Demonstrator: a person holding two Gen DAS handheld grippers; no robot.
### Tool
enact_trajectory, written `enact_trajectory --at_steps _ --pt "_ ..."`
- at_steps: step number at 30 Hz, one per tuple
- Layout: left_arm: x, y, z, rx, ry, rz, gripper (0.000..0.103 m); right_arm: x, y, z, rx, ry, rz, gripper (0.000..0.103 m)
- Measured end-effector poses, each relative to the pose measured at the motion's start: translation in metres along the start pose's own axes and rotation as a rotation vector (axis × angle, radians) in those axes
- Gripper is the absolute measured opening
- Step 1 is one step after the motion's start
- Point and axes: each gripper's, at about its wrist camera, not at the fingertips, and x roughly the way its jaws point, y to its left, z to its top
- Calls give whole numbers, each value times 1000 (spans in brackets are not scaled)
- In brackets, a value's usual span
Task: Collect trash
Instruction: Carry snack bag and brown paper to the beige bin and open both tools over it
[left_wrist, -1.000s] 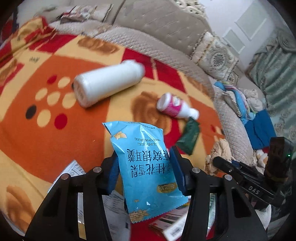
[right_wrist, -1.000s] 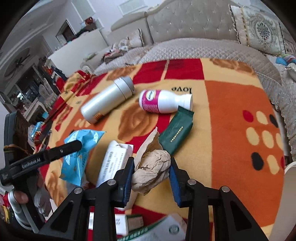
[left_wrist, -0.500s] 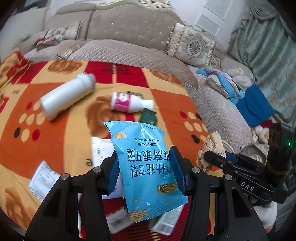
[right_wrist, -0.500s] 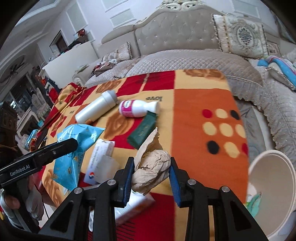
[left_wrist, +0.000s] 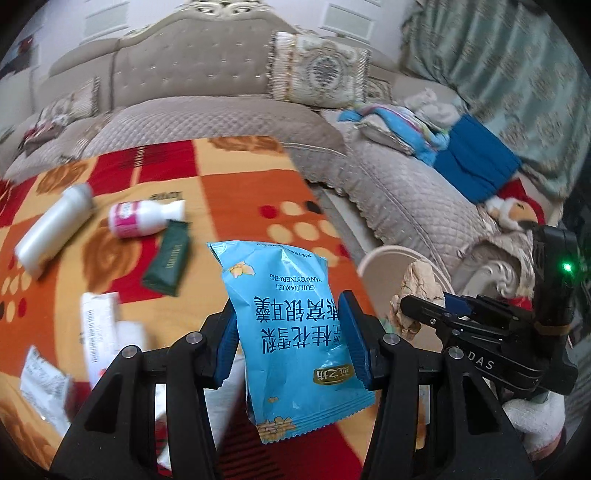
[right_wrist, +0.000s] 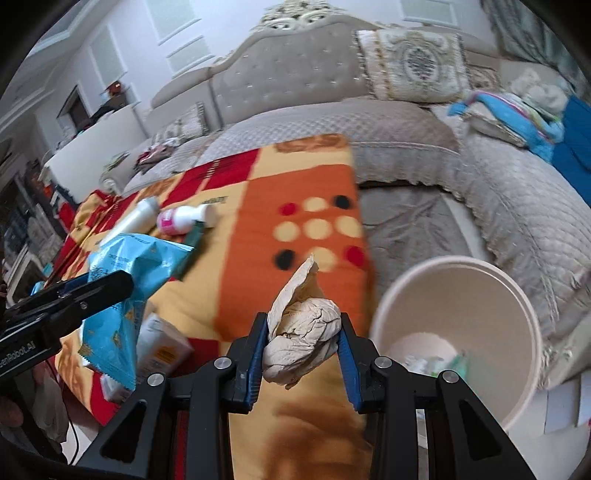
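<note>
Trash is in both of my tongs: my left gripper (left_wrist: 290, 341) is clamped on a blue snack packet (left_wrist: 295, 325), its blue pads pressed against the packet's two sides, and the packet stands upright between them with its printed text upside down to my camera. My right gripper (right_wrist: 301, 345) is closed on a crumpled wad of beige paper (right_wrist: 301, 341), a flap of it sticking up above the pads. From the right wrist I see the wad held over the edge of the patterned blanket (right_wrist: 295, 177), just beside the round cream bin (right_wrist: 458, 332) that sits to its right; some green and white scraps lie at the bottom of the bin, too blurred for me to identify. From the left wrist the right gripper shows at the right with the wad, in front of the bin's rim. On the blanket lie a long white bottle (left_wrist: 51, 229), a smaller white bottle with a pink label (left_wrist: 142, 218), and a dark green sachet (left_wrist: 168, 262) touching the small bottle's neck end. Nearer me are a white box (left_wrist: 98, 325) and a printed paper slip (left_wrist: 44, 384), both blurred. Behind the blanket stands a quilted beige sofa (left_wrist: 192, 74) with a patterned cushion (left_wrist: 319, 70) and a heap of blue cloth (left_wrist: 476, 162) on its right arm.
</note>
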Motion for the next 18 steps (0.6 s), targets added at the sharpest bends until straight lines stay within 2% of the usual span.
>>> enact_trajectory --at_steps 9,18 --pt "35 -65 -4 85 60 -46 49 -12 -68 -27 81 25 -85 35" --pt "75 -109 -4 104 110 -110 49 -4 -125 -48 178 69 -138 35"
